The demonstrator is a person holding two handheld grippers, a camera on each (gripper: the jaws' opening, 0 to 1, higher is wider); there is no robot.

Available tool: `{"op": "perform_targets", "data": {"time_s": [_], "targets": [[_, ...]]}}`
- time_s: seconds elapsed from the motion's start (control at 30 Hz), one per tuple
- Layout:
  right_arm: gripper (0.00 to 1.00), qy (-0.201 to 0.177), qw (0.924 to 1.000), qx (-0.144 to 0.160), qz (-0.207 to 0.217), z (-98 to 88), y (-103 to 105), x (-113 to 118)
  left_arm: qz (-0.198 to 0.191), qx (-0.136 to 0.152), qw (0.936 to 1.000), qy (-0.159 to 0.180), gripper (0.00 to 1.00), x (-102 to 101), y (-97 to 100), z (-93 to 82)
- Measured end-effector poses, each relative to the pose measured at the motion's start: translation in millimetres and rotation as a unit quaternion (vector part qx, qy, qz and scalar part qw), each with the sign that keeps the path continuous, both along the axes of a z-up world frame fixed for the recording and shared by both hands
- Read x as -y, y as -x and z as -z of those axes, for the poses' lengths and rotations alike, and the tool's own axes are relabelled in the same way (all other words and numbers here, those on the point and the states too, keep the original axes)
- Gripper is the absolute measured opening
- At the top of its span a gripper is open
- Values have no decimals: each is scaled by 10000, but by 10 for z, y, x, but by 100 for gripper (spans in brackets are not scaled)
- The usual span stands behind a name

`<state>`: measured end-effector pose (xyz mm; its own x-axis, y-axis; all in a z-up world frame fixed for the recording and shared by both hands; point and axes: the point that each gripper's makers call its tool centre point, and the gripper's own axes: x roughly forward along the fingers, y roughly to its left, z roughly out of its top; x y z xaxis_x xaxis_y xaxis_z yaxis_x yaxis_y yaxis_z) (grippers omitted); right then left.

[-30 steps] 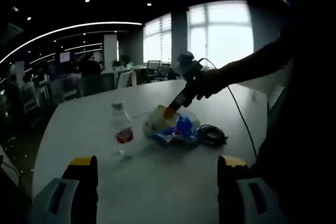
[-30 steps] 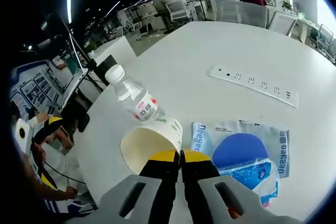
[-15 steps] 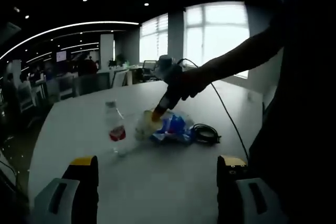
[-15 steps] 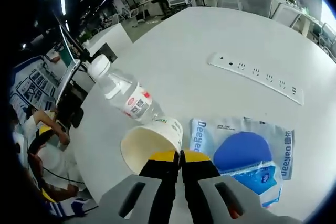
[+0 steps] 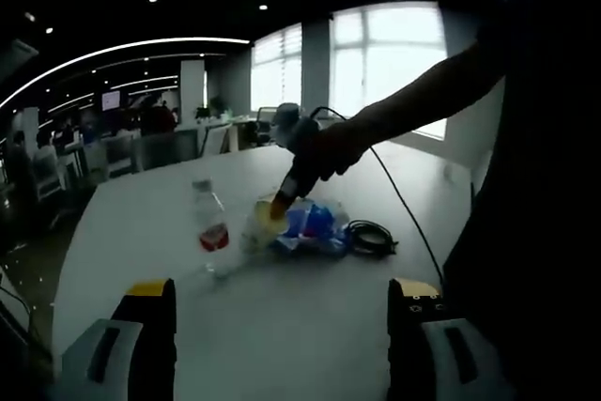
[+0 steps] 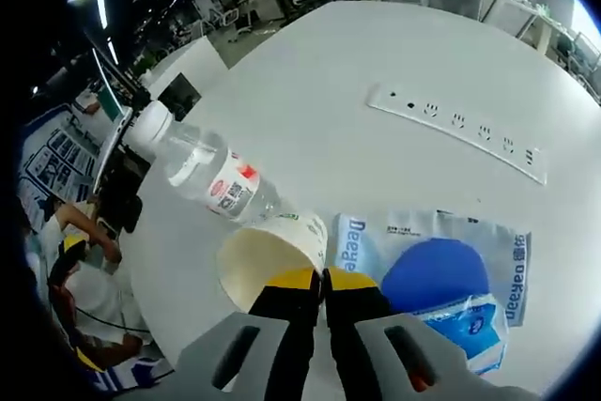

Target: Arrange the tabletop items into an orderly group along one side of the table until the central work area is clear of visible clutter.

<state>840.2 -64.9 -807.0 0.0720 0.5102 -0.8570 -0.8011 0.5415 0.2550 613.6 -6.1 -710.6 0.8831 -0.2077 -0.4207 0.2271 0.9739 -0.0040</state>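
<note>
- In the left gripper view, we see our left gripper (image 5: 279,312) held low over the near edge of the round white table (image 5: 310,326), its yellow-tipped jaws spread wide with nothing between them, apparently waiting while the other hand works.
- Across the table, our right gripper (image 5: 278,205) reaches in from the right on an outstretched arm, angled downward, its tip at the rim of a pale paper cup (image 5: 261,228).
- The cup sits between a clear plastic water bottle with a red label (image 5: 212,229) and a blue-and-white plastic packet (image 5: 315,224); a coiled black cable (image 5: 373,237) lies just beside the packet.
- These items cluster in the middle of the table, so we judge the sorting barely begun.
- In the right gripper view, the right gripper's jaws stand pinched together on the near wall of the paper cup (image 6: 272,253), a grip that suits lifting it by the rim.
- The bottle (image 6: 208,179) lies tilted in this view, touching or very nearly touching the cup's far side.
- The packet (image 6: 434,269) lies flat just beside the cup, and a white power strip (image 6: 456,132) rests well apart, farther up the table (image 6: 310,119).
</note>
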Motion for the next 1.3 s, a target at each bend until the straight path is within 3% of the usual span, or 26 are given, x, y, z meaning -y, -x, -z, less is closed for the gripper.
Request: {"op": "perform_targets", "data": {"time_s": [0.1,0.33,0.77,1.3], "targets": [[0,7,9999,-161,38,8,36,-4,41,6,10000,47,91,2,-16,13],[0,146,9997,-197,-14,68,29,-28,129,-1,9999,23,92,11,-57,22],[1,209,9997,-67,-109,96,-26,-181,193,47,9997,124,91,53,-81,38],[0,88,9999,85,103,115,-222,-294,189,-2,9997,161,91,16,-99,68]]}}
